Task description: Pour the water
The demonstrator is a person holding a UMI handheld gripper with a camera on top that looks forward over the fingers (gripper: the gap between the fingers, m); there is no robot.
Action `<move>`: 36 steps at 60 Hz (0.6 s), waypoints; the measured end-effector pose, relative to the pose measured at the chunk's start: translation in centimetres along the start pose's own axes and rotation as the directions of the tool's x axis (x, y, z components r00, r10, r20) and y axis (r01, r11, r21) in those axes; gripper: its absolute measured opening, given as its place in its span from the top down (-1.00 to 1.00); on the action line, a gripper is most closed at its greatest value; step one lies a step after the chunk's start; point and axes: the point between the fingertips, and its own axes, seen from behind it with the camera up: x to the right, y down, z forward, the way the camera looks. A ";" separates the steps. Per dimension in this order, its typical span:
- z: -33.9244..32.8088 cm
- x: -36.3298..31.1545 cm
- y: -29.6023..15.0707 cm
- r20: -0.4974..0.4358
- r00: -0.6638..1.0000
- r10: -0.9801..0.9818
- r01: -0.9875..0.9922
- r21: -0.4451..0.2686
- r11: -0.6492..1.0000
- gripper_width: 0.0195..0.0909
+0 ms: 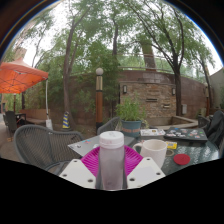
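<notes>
The gripper (112, 172) holds a clear plastic bottle (112, 158) with a white cap upright, both pink pads (93, 160) pressed to its sides. Just beyond the right finger, a white cup (154, 152) stands on the glass table (190, 156), beside a red lid (181, 159). A wicker chair (40, 147) sits left.

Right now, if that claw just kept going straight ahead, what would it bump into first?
The claw already holds a capped bottle. Straight beyond looks free across the table; the white cup stands off to one side, though depth is unclear.
</notes>
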 end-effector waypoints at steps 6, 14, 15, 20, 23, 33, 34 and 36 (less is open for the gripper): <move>0.4 -0.3 -4.1 0.074 0.979 0.190 -0.193 0.037 0.980 0.69; 2.8 0.6 -8.7 0.204 0.661 0.722 -0.728 -0.058 0.683 0.70; 3.0 0.8 -9.1 0.215 0.580 0.786 -0.789 -0.092 0.608 0.70; 4.4 1.4 -9.4 0.201 0.115 0.973 -0.954 -0.251 0.164 0.70; 4.3 3.1 -9.2 0.177 -0.149 0.973 -0.932 -0.353 -0.079 0.71; 4.6 4.5 -8.3 0.053 -0.604 0.795 -0.728 -0.444 -0.523 0.70; 3.0 4.8 -9.2 0.038 -0.636 0.771 -0.704 -0.439 -0.559 0.70; 5.0 4.0 -9.2 0.034 -0.654 0.755 -0.700 -0.406 -0.588 0.70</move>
